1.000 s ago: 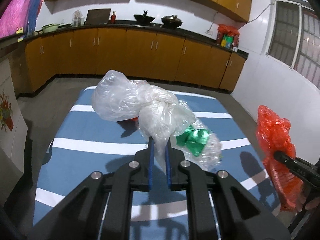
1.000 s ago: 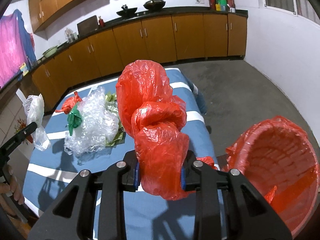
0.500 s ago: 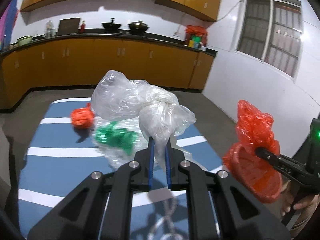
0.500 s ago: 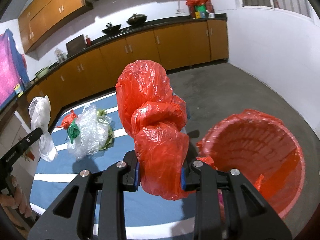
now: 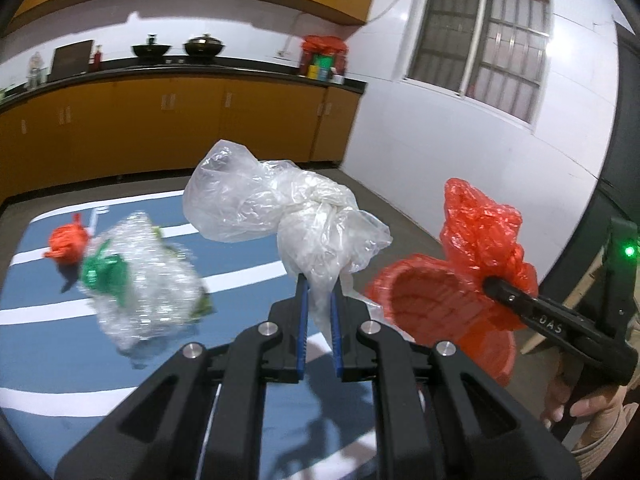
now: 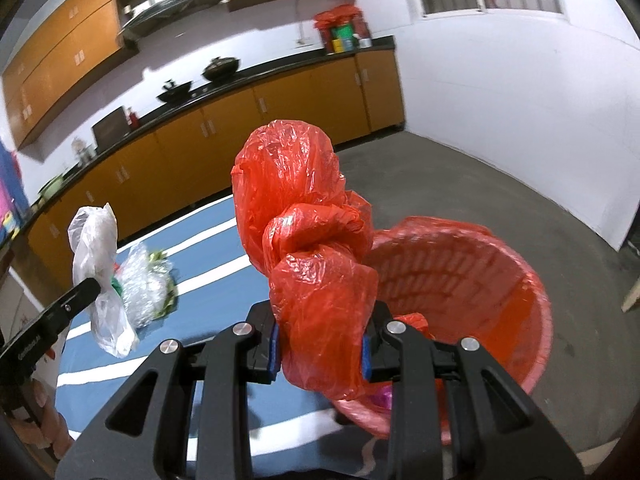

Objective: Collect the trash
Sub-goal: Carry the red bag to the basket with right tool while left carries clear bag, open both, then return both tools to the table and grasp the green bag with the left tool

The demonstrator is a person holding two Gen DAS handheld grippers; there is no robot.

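Both jaws pinch knotted bags: left gripper (image 5: 319, 312) a clear bag (image 5: 280, 216), right gripper (image 6: 320, 344) a red bag (image 6: 308, 232) above the red bin (image 6: 480, 280).

Orange cabinets (image 5: 160, 120), white walls (image 5: 440, 140)
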